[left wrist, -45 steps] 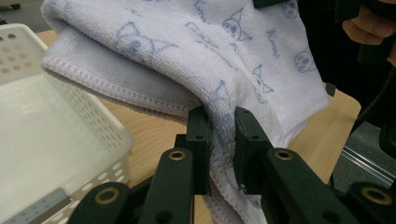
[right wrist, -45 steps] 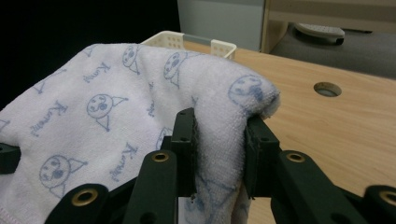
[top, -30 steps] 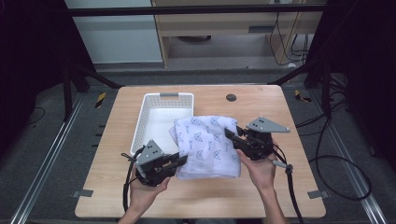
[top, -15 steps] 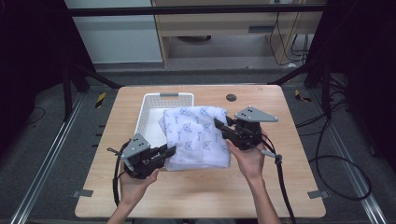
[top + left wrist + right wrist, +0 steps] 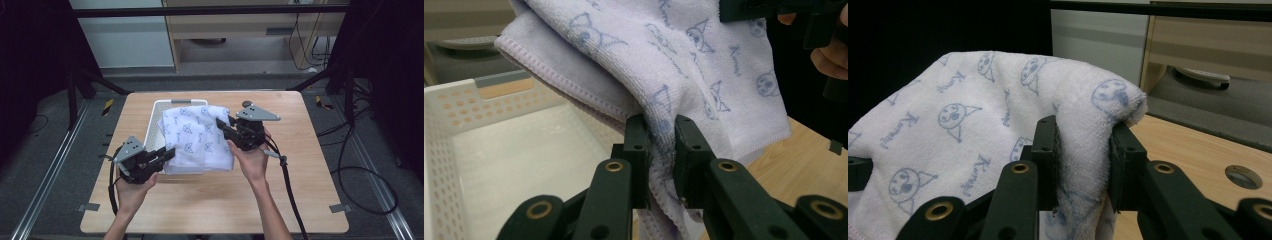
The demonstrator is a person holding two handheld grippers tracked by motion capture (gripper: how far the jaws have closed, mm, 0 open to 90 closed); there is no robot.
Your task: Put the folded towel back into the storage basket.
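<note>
Wood tabletop (image 5: 310,200) fills the middle of the high view, pale and square, with dark floor all round it. On its upper left part sits a white perforated basket (image 5: 156,120), its near end hidden under cloth; in the left gripper view its holed wall (image 5: 444,150) and pale floor show at the lower left of the frame.

Over the basket hangs a white towel (image 5: 197,137) printed with small blue faces and lettering, held up off the table between the two tools and sagging across the basket's right side. How far its lower hem clears the basket rim is hard to judge from above.

At the lower left of the high view the left gripper (image 5: 167,154) is clenched on the towel's near corner; its own view shows the black jaws pinching a bunched fold (image 5: 659,135) tight. At the centre right, the right gripper (image 5: 222,125) grasps the far right edge of the towel, and its own view shows a thick fold (image 5: 1083,145) squeezed between its jaws.

Near the table's top edge, just behind the right gripper, lies a small round dark hole (image 5: 1243,176).
</note>
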